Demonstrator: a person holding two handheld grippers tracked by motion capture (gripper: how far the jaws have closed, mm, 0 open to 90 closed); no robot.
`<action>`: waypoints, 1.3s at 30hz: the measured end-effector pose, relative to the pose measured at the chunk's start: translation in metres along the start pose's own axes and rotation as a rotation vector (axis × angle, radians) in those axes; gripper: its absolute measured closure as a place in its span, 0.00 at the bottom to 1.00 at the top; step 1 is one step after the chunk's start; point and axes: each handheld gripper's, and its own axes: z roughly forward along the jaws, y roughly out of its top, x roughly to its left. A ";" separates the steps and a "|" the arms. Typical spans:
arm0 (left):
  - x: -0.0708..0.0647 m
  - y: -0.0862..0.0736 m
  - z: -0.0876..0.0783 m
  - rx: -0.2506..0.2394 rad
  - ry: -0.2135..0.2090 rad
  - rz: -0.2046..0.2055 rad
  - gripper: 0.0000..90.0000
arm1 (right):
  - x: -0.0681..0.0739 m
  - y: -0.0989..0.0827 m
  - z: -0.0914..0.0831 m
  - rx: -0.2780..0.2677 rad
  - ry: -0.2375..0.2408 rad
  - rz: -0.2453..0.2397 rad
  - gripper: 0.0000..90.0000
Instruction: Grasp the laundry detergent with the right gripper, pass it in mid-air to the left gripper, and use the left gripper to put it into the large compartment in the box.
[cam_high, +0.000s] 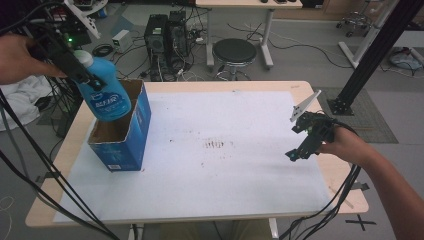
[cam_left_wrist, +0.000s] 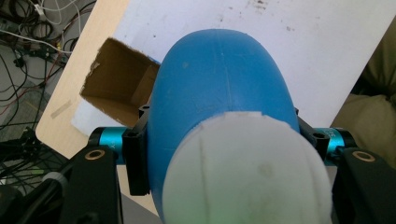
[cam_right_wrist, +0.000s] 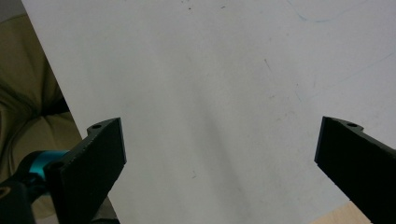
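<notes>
A blue bottle (cam_high: 106, 92) with a white cap hangs tilted over the open top of a blue cardboard box (cam_high: 131, 134) at the table's left. My left gripper (cam_high: 82, 75) is shut on the bottle near its neck. In the left gripper view the blue bottle (cam_left_wrist: 224, 98) bulges between the jaws, its white cap (cam_left_wrist: 247, 172) nearest the camera, and the box's brown inside (cam_left_wrist: 123, 86) lies beyond it. My right gripper (cam_high: 305, 142) hovers open over the table's right edge. The right gripper (cam_right_wrist: 219, 154) has nothing between its wide-apart jaws, just the white sheet (cam_right_wrist: 210, 84).
A white sheet (cam_high: 220, 150) covers most of the wooden table (cam_high: 310, 90). Beyond the far edge stand a black stool (cam_high: 234, 52), computer towers (cam_high: 165, 37) and tangled cables. Cables trail from both grippers off the table's front corners.
</notes>
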 end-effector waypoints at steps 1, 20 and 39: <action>0.002 -0.002 0.002 0.000 -0.001 -0.001 0.42 | 0.000 0.000 0.000 0.000 0.000 0.000 0.01; 0.015 -0.030 0.082 0.071 -0.027 0.010 0.42 | 0.001 0.002 0.007 0.007 0.009 0.005 0.01; 0.018 -0.048 0.153 0.107 -0.049 0.022 0.42 | -0.001 0.002 0.012 0.013 0.014 0.011 0.01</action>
